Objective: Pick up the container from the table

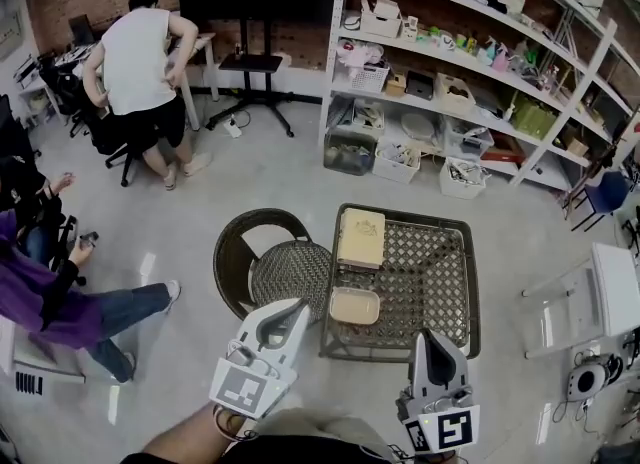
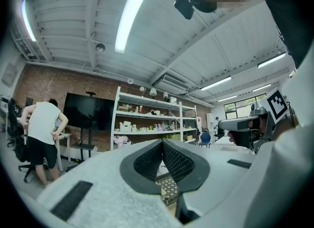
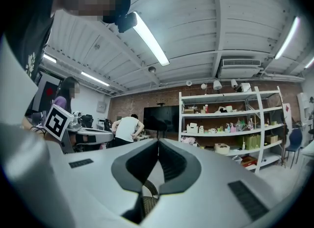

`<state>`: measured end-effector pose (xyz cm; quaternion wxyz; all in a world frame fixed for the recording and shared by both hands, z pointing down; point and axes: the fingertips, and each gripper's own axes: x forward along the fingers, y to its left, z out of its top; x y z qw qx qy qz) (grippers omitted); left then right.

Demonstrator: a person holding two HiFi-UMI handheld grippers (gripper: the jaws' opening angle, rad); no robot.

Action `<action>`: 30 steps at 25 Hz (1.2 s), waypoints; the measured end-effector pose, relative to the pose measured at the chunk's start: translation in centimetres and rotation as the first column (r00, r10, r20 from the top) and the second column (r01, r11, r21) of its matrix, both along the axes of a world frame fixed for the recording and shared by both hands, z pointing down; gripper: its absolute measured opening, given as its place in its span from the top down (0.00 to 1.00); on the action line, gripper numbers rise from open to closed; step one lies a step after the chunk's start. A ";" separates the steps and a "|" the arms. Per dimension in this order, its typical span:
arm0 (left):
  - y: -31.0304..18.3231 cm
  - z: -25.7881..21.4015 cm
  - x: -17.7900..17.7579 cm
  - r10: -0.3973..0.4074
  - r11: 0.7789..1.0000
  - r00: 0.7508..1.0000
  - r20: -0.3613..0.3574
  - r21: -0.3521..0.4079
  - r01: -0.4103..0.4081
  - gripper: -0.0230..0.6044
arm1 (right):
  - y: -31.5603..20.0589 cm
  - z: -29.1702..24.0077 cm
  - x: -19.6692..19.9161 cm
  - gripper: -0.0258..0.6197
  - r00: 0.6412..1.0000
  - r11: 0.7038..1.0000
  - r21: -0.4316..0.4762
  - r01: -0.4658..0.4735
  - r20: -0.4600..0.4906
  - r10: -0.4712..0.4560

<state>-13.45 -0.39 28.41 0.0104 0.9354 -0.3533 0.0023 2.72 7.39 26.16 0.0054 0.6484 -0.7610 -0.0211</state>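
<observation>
- On the square wicker table [image 1: 440,282], near its front left corner, I see the beige container [image 1: 355,305] lying flat with its lid on.
- Just behind it, along the table's left side, stands a taller cream box [image 1: 361,237]. This is the closest thing crowding the container.
- My left gripper [image 1: 298,310] hangs just left of the container, above the spot where the table meets the round wicker chair [image 1: 250,242]. In the left gripper view its jaws are pressed tip to tip [image 2: 162,141] and hold nothing.
- My right gripper [image 1: 430,338] sits above the table's front edge, to the right of the container and apart from it. In the right gripper view the jaws are closed together [image 3: 158,140] and are empty too.
- The wicker chair stands hard against the table's left edge, so that side of the container is hemmed in.
- Farther back, white shelving [image 1: 470,82] full of bins and bottles runs along the wall, with a black screen on a stand [image 1: 255,2] beside it.
- A person in a white top [image 1: 140,62] leans at a desk at the far left.
- A seated person with a purple sleeve [image 1: 40,292] is at the left edge.
- A white chair [image 1: 600,302] stands to the right of the table.
</observation>
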 end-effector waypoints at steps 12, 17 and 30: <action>-3.1 2.8 1.5 -0.022 0.999 1.000 0.017 -0.032 0.022 0.95 | -3.8 2.5 2.3 0.94 1.000 1.000 -0.004 0.018 0.023 -0.018; -4.7 3.0 3.4 -0.045 0.998 0.998 0.031 -0.052 0.047 0.95 | -5.7 2.7 4.9 0.94 0.999 0.999 -0.006 0.039 0.026 -0.039; -9.0 5.7 10.0 -0.113 0.987 0.990 0.086 -0.104 0.122 0.95 | -11.6 6.4 11.5 0.94 0.986 0.988 -0.047 0.149 0.085 -0.145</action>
